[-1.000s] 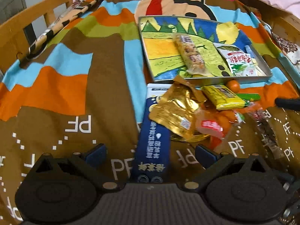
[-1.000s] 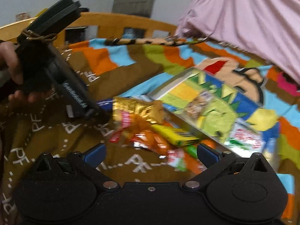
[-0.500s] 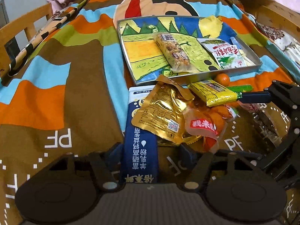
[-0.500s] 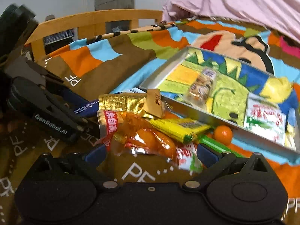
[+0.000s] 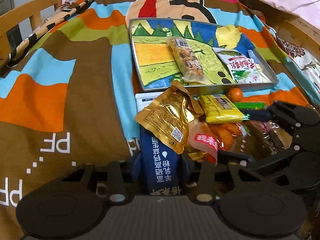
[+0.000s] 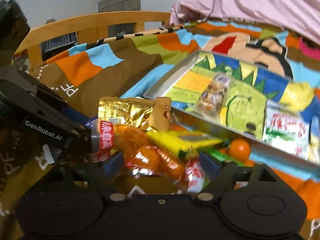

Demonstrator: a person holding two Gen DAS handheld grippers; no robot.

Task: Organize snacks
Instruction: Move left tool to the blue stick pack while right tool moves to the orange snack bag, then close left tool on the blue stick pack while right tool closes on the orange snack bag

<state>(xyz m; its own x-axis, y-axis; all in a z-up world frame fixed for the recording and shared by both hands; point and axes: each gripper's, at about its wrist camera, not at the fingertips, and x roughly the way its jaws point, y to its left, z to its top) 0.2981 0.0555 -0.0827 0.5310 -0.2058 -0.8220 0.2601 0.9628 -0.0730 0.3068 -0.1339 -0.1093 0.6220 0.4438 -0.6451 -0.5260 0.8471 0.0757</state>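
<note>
A heap of snacks lies on the bedspread in front of a metal tray (image 5: 133,46). My left gripper (image 5: 161,165) is shut on the near end of a long blue box (image 5: 160,160), which lies under a gold pouch (image 5: 168,120). My right gripper (image 6: 162,165) has its jaws around an orange sausage packet (image 6: 152,158), closing on it. A yellow bar (image 5: 220,108), a small orange (image 5: 234,94) and a green packet (image 5: 250,105) lie beside them. The tray holds a nut bar (image 5: 187,60) and a white-green packet (image 5: 242,68).
The colourful bedspread (image 5: 60,80) covers the whole surface. A wooden bed rail (image 6: 90,24) runs along the left and far side. Pink fabric (image 6: 250,4) is heaped behind the tray. The right gripper's body (image 5: 290,124) shows at the right of the left wrist view.
My left gripper moved forward and closed on the blue box. My right gripper came in over the snack heap and its jaws narrowed around the orange sausage packet.
</note>
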